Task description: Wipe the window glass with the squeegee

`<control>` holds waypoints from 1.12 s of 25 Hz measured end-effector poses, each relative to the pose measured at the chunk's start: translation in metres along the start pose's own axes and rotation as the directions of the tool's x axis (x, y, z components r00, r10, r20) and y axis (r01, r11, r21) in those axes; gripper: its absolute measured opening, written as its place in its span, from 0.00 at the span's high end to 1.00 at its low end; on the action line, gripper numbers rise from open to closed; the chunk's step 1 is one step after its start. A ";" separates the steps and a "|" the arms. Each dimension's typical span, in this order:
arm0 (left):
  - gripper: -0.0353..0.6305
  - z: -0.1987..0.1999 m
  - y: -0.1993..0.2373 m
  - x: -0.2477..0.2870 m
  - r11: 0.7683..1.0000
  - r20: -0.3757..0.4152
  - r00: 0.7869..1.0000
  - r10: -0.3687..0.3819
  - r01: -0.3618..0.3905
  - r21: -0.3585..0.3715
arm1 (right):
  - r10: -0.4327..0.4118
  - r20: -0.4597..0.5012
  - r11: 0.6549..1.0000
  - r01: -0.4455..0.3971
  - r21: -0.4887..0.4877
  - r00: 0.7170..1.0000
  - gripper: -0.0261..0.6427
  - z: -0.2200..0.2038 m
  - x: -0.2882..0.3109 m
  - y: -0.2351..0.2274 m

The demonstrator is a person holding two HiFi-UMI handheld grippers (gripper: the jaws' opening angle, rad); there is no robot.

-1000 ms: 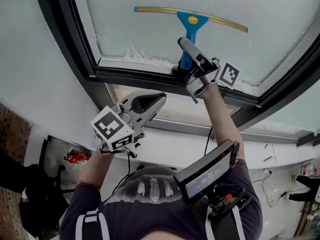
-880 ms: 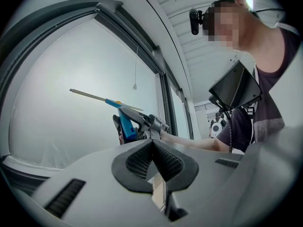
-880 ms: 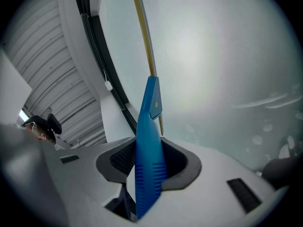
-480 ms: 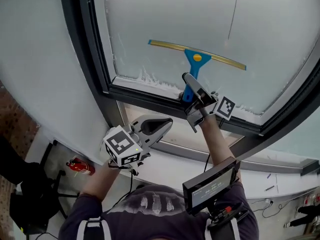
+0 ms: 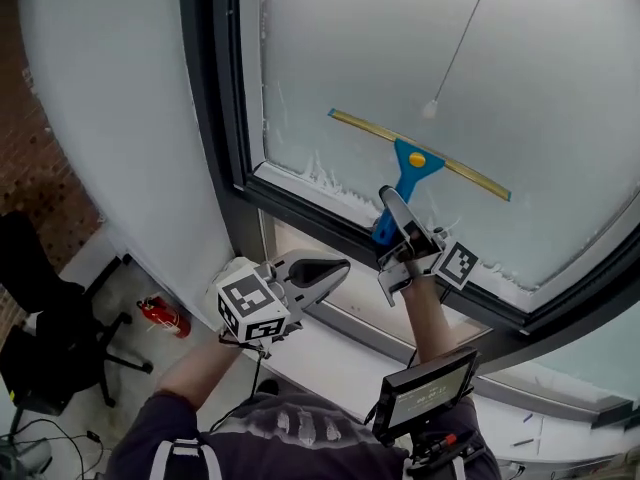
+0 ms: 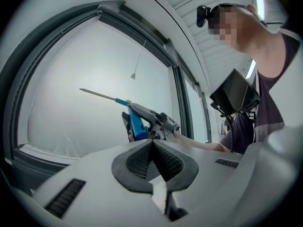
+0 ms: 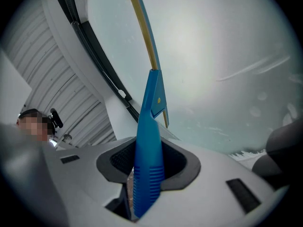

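Squeegee (image 5: 414, 164) is lying against the glass (image 5: 380, 38), low on the pane, its yellow blade running slantwise just above the bottom frame (image 5: 310, 211). The right gripper (image 5: 391, 210) is holding it from below, and the right gripper view is showing its fingers clamping the ribbed blue handle. The left gripper (image 5: 332, 268) is hanging idle beneath the frame, well apart from the tool, its fingers pressed together on nothing. White suds (image 5: 325, 176) are clinging along the pane's lower edge and up its left side. A cord (image 5: 462, 43) is hanging at the pane above the blade.

Judgement: a wiping stroke is in hand, with the blade nearing the bottom of the pane. The next move is calling for even pressure on the glass, a finish at the frame to clear the suds, then a lift to a fresh strip. The cord is posing a snagging risk on any upward travel.
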State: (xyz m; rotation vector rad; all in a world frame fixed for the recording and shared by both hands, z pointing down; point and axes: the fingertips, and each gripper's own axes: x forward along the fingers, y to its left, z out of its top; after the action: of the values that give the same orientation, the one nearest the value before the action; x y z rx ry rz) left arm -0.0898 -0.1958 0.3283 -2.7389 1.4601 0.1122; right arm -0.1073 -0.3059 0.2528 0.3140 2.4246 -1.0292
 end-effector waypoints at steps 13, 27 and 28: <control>0.94 0.027 0.070 -0.060 0.999 0.114 0.993 0.037 -0.038 0.004 | 0.035 -0.102 0.968 -0.059 -0.246 0.994 0.77 -0.005 0.092 0.032; 0.94 0.091 0.120 -0.118 0.977 0.243 0.949 -0.200 0.173 0.128 | 0.065 -0.127 0.910 -0.111 -0.400 0.990 0.77 0.051 0.260 0.093; 0.94 0.095 0.121 -0.118 0.975 0.253 0.946 -0.204 0.175 0.134 | 0.060 -0.136 0.910 -0.110 -0.400 0.989 0.77 0.054 0.268 0.094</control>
State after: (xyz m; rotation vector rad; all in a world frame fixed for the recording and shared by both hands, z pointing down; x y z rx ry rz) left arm -0.2608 -0.1595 0.2432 -2.6336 1.0956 0.3658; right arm -0.2820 -0.2745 0.0249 0.3403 2.6313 -0.4563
